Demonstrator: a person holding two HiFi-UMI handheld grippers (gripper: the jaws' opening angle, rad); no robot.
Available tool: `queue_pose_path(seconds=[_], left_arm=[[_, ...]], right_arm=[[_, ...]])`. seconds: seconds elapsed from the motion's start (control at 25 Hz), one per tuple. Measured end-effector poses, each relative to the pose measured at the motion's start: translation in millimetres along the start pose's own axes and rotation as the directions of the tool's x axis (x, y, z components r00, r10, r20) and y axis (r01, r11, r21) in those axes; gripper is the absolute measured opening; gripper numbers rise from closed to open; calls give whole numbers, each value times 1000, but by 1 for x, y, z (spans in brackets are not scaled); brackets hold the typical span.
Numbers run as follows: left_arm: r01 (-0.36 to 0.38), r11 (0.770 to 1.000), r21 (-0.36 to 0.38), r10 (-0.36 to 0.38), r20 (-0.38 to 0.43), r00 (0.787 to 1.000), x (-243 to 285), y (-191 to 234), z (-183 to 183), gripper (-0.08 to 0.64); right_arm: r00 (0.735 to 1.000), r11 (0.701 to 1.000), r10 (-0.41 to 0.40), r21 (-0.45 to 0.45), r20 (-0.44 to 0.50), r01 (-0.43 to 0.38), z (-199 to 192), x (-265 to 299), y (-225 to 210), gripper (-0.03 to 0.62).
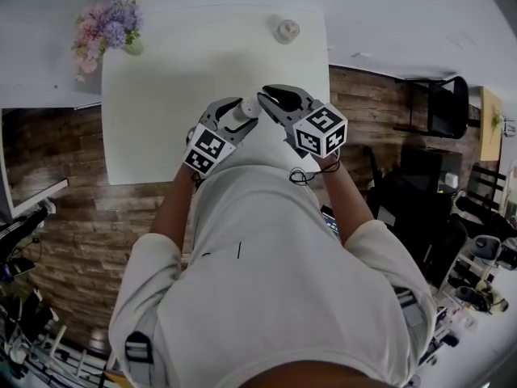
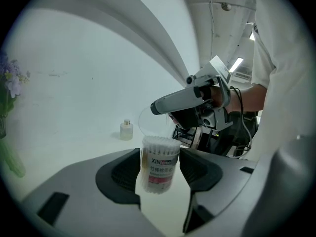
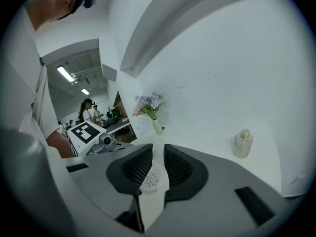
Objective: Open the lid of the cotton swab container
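Observation:
My left gripper [image 2: 159, 171] is shut on the cotton swab container [image 2: 159, 163], a clear tub with a printed label, packed with white swabs and held upright above the white table [image 1: 161, 95]. Its clear round lid [image 2: 146, 125] stands tipped up behind the swab tips. My right gripper [image 2: 157, 107] reaches in from the right, its tip on the lid's upper edge. In the right gripper view the jaws stand close together around that thin clear edge, with swab heads [image 3: 150, 179] showing below them. In the head view both grippers [image 1: 234, 118] [image 1: 271, 103] meet over the table's near edge.
A small glass bottle [image 1: 287, 30] stands at the table's far side. A vase of purple and pink flowers [image 1: 109, 27] sits at the far left corner. A dark chair [image 1: 440, 107] and gear stand on the wooden floor to the right.

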State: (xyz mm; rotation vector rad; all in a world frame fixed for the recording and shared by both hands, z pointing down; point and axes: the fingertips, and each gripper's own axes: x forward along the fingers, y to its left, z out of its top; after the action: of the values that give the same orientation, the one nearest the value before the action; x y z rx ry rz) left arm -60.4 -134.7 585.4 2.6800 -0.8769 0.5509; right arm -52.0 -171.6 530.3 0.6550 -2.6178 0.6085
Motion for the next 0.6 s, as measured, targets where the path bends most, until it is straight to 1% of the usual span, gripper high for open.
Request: queue_pose_path(seconds=[0.16,0.28,0.36,0.44,0.6], left_arm=[[-39,999,9,39,-37,999,9,6,-16,258],[-41,999,15,42,-78,996,22,8,-34,255],[-36,999,27,39,-106,994,30,8,-47,255],[-25,999,30,29,-126,992,37,8,-55,255],[-4,1000,21,8,-150,989,48,7,-64,253]], right_arm=[[999,992,-40,124,2,39,-13,4,-15,71],[998,974,-56,218,-2,55,-28,9,-27,71],[998,962,-58,265,-2,57,-38,13,-32,71],[998,955,-68,288,-6,67,-46,14,-37,71],[995,947,-95,306,-18,96,-58,15,-45,72]])
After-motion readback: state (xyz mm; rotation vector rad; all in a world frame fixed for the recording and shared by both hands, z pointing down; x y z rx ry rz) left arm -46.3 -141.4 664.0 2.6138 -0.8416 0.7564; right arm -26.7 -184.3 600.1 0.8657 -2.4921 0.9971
